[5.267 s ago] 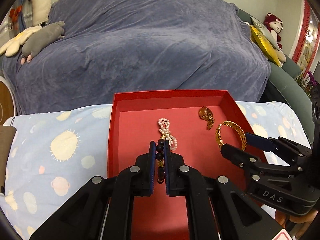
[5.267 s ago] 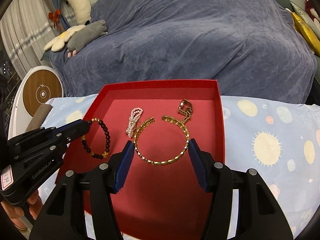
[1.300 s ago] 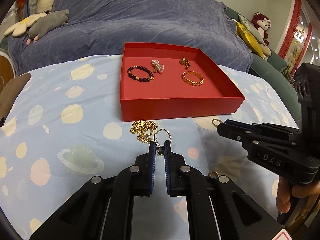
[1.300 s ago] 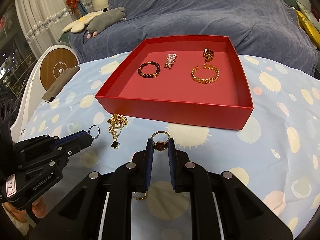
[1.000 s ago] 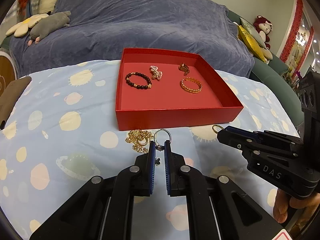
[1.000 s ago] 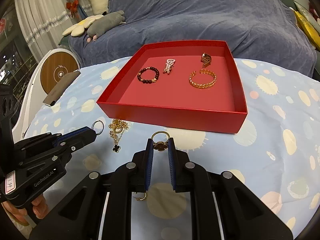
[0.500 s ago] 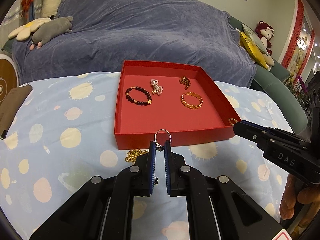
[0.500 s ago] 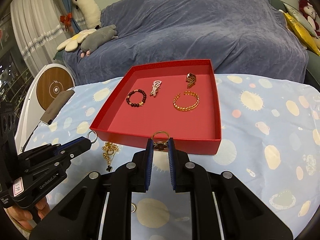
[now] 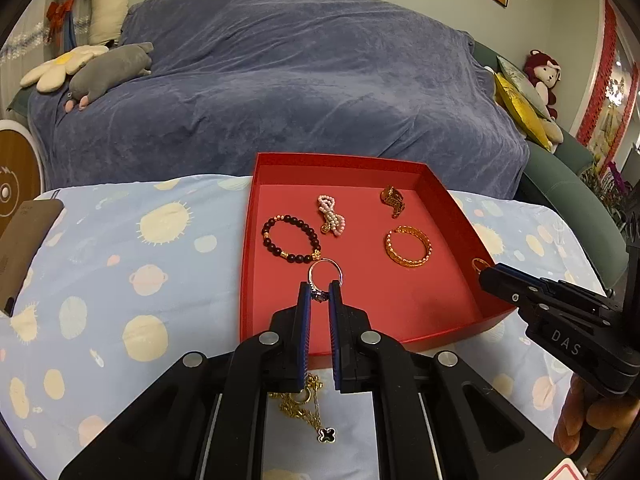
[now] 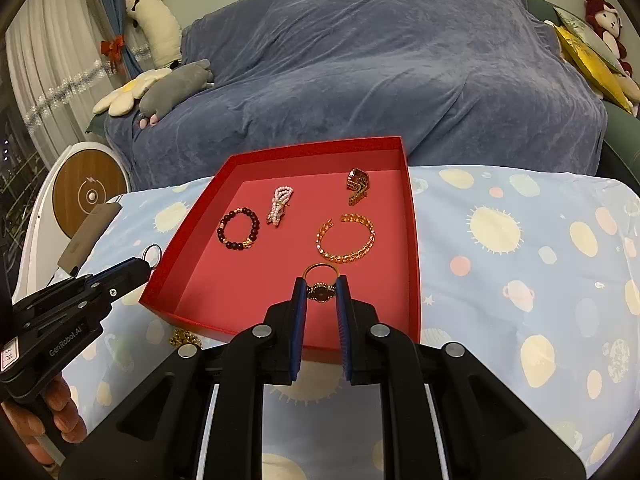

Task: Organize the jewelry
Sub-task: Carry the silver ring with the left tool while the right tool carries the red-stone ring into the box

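Two rings are held, one by each gripper, above the near part of the red tray [image 9: 448, 200]. A silver ring [image 9: 325, 273] with a dark stone is pinched between the blue pads of the left gripper [image 9: 319, 297], whose fingers are drawn narrow around the stone, the hoop standing up beyond the tips over the tray floor. A gold ring [image 10: 321, 280] with a dark oval face is clamped in the same way by the right gripper [image 10: 320, 292], its fingers closed narrowly on the face, over the near right part of the tray. Four pieces are seen lying apart from one another inside the tray: a dark beaded bracelet [image 9: 291, 239] at the left, a pink pearl piece [image 9: 331, 220] just beyond it, a small gold chain piece [image 9: 393, 200] toward the far right, and an open gold chain bangle [image 9: 408, 247] near the right wall. A gold necklace [image 9: 310, 412] with a black clover pendant is left on the cloth outside the tray, in front of its near wall, partly hidden under the left fingers. The tray is set on a desk covered by a pale blue cloth [image 10: 520, 248] printed with suns and planets. Behind it a sofa under a blue-grey throw [image 10: 380, 72] is visible, with plush toys [image 10: 160, 88] at the left.
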The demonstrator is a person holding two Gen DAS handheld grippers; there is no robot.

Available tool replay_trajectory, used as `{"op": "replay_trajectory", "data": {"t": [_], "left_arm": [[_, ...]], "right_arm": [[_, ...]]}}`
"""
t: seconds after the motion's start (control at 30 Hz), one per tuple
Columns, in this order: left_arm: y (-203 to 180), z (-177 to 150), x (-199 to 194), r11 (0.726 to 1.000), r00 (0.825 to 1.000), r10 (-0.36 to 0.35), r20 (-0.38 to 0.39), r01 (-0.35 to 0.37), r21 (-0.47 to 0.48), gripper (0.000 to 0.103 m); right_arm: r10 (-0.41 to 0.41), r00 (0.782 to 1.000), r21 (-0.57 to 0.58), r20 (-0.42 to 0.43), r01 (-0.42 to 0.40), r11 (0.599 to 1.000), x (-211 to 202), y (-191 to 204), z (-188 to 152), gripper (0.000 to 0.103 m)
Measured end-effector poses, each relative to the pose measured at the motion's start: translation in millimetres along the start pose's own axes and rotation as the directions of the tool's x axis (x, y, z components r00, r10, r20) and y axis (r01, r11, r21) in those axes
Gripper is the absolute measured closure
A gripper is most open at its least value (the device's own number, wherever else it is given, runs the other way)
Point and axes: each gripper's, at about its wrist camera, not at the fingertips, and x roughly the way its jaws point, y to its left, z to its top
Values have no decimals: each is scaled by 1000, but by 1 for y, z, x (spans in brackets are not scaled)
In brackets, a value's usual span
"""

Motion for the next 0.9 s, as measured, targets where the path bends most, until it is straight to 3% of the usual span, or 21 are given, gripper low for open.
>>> {"op": "replay_trajectory", "data": {"t": [0.6, 0.83, 0.9], "left_arm": [[19, 6, 57, 999, 996, 38, -81, -39, -6, 96], [27, 7, 54, 998, 996, 31, -80, -34, -47, 84], [27, 8, 47, 998, 997, 38, -67, -41, -50, 72]], "right_arm": [[-22, 998, 13, -61, 23, 1000, 43, -6, -3, 87], [-30, 999, 26, -21, 31, 999, 31, -9, 2, 84], [-26, 1000, 33, -1, 26, 999, 25, -8, 4, 76]]}}
